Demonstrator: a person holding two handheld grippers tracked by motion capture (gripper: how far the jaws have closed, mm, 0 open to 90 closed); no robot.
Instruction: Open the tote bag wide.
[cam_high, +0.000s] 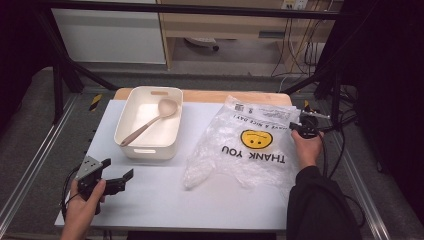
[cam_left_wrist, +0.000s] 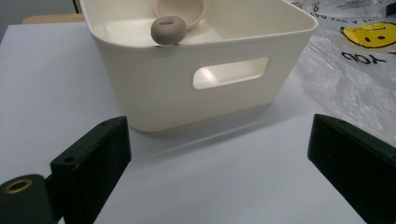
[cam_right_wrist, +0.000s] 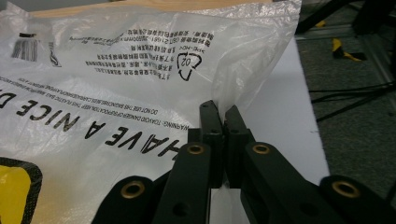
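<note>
A clear plastic bag (cam_high: 250, 145) printed with a yellow smiley and "THANK YOU" lies crumpled on the right half of the white table (cam_high: 160, 200). My right gripper (cam_high: 301, 126) is at the bag's far right edge. In the right gripper view the right gripper (cam_right_wrist: 220, 109) is shut, pinching the bag's (cam_right_wrist: 116, 84) edge between its tips. A cream bin (cam_high: 147, 150) stands at the back left with a beige spoon (cam_high: 150, 122) inside, handle resting on the rim. My left gripper (cam_high: 119, 168) is open at the front left, facing the bin (cam_left_wrist: 154, 84), with nothing between its jaws.
A wooden board (cam_high: 200, 96) runs along the table's far edge. Black frame bars and cables stand to the right of the table (cam_high: 340, 130). The spoon's handle end (cam_left_wrist: 168, 30) pokes over the bin's near rim. The bag (cam_left_wrist: 355, 60) lies right of the bin.
</note>
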